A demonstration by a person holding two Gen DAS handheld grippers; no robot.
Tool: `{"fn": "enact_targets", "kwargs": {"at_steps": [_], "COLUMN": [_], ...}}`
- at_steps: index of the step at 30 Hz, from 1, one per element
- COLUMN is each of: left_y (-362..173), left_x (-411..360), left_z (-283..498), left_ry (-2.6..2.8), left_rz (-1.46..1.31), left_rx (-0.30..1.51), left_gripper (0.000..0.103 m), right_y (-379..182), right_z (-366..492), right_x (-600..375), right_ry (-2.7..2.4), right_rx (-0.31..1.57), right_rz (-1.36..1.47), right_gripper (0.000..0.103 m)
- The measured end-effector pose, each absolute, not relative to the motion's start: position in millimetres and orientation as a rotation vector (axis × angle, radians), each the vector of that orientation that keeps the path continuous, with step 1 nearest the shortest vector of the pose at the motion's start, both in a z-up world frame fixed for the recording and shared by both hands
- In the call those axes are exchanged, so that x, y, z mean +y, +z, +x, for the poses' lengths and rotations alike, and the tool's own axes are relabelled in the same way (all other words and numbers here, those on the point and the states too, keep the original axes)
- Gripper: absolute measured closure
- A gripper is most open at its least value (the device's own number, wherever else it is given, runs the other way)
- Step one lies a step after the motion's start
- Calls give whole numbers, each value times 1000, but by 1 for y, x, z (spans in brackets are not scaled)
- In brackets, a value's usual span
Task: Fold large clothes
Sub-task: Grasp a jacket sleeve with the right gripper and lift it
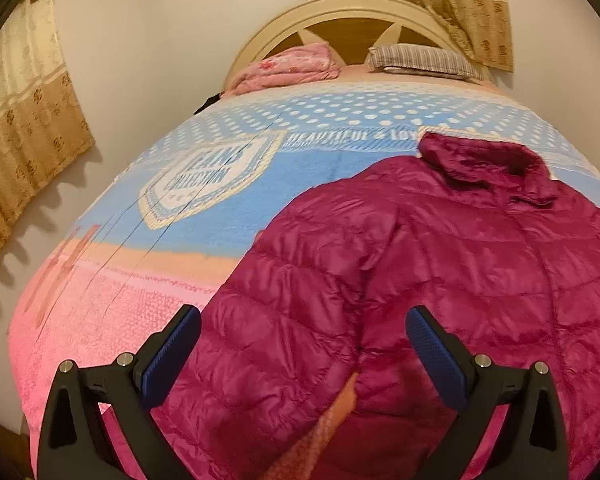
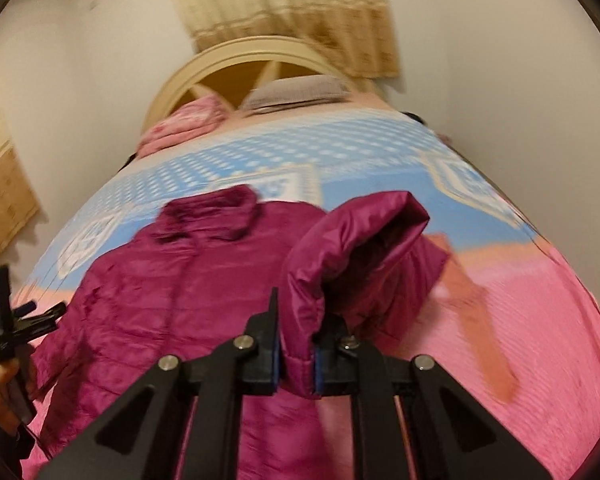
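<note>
A magenta quilted puffer jacket [image 1: 440, 272] lies spread on the bed, collar toward the headboard. My left gripper [image 1: 304, 340] is open, its blue pads [image 1: 176, 350] wide apart, hovering above the jacket's left sleeve [image 1: 268, 320] near the bed's foot. My right gripper [image 2: 296, 356] is shut on the jacket's right sleeve [image 2: 352, 248], which is lifted and curls up over the fingers. The jacket body [image 2: 172, 288] lies flat to the left in the right wrist view. The left gripper [image 2: 4, 320] shows at that view's left edge.
A blue, orange and pink blanket [image 1: 228, 184] covers the bed. A folded pink quilt [image 1: 288, 66] and a striped pillow [image 1: 424, 60] lie by the cream headboard [image 1: 340, 8]. Walls and tan curtains [image 1: 24, 120] stand left and behind.
</note>
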State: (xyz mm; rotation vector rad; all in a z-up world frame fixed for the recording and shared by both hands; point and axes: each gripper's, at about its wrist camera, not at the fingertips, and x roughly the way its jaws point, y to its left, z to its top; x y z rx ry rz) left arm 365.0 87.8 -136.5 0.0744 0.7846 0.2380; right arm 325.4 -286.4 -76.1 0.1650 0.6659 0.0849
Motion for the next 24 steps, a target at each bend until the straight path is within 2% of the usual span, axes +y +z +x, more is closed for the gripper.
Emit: {"fn": "enact_targets", "kwargs": {"at_steps": [11,24], "left_y": [-159,-169], "left_x": [122,135], "left_z": [361,365], "left_ry": [286,328], "left_rz": [15,4], "left_rx": [816,824], "left_gripper": [1,1], "right_y": [-109,-183], "right_z": [375,396], "right_x": [-150,-72], "right_ry": [279,384], "right_rx": [710,829], "right_rz": [23,3], "right_gripper": [90,91]}}
